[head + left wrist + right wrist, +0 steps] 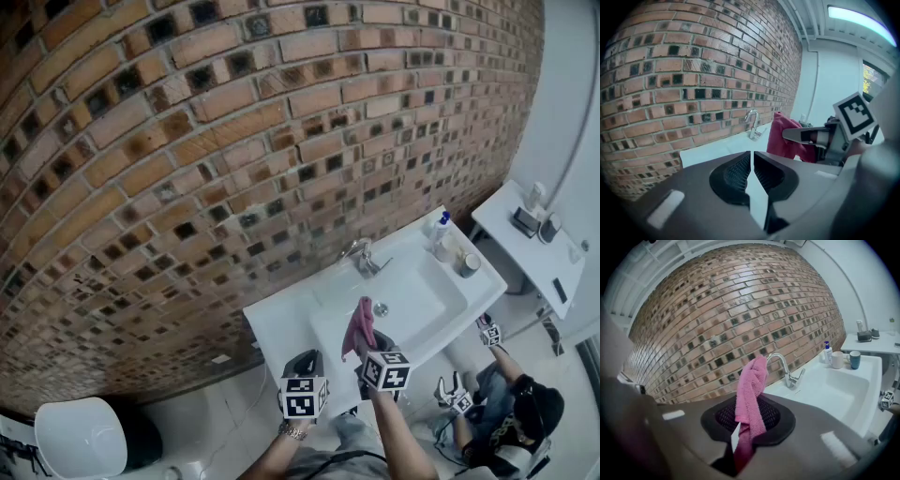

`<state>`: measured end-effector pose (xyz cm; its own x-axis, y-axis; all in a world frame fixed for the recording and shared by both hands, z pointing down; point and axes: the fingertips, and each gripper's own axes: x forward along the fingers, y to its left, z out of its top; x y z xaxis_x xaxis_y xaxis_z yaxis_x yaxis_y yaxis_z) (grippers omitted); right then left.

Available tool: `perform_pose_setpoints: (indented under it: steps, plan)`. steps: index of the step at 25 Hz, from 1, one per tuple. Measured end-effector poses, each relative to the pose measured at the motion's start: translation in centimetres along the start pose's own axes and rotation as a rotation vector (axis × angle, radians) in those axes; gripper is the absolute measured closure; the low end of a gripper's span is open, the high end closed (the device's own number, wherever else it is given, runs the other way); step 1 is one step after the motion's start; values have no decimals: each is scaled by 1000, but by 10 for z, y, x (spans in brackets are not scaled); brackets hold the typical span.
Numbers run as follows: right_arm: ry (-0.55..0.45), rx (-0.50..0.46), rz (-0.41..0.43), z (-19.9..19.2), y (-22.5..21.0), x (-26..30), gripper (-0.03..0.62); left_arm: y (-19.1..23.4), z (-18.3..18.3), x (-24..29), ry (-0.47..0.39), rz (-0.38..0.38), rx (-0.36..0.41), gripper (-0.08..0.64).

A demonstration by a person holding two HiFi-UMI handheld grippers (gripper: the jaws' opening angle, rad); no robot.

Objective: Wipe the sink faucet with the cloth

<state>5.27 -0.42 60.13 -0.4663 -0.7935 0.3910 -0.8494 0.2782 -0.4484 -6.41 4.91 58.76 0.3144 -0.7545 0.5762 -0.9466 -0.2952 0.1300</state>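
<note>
A white toilet sits low at the far left, under the brick wall that runs behind everything. Next comes the left gripper, held in front of the white sink; its 2 jaws are drawn together to a thin slit with nothing between them. Just to its right is the right gripper, raised over the front of the basin. Its jaws are clamped on the pink cloth, which stands up twisted above the pads, with a white tag showing low at its edge. The cloth is in the air, short of the chrome faucet, which stands at the back of the basin by the wall. Further right on the sink's ledge are a bottle with a blue cap, a white cup and a blue cup, close together. Beyond them stands a white side table with small items on it. A person sits low at the right, below the sink.
</note>
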Motion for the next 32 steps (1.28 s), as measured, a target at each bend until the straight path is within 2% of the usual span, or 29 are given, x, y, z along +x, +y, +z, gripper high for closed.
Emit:
perform_pose_setpoints:
  steps: [5,9,13,16,18,20,21,23,27,32]
  plan:
    - [49,16,-10,63,-60,87,535,15,25,24,17,60,37,523]
    - [190,-35,-41,76,-91,151,534,33,31,37,37,92,10,525]
    - [237,-113,-39,85,-94,190,532,42,46,45,21,87,22,528]
    - [272,-189,30,71,-74,206,531,48,52,51,20,78,24,529]
    - [292,-253,127,62,-44,209,532,53,61,55,6,71,27,529]
    - [296,-269,222,59,-13,205,532,60,71,61,-9,66,31,529]
    - [273,-265,239,64,-3,203,532,65,75,63,-13,67,30,529]
    - [198,-271,188,86,-6,203,532,75,81,68,-18,71,26,529]
    - [122,-410,-41,133,-53,208,534,90,93,79,-30,69,23,529]
    - [54,-516,-145,174,-90,204,535,97,99,95,-21,54,13,529]
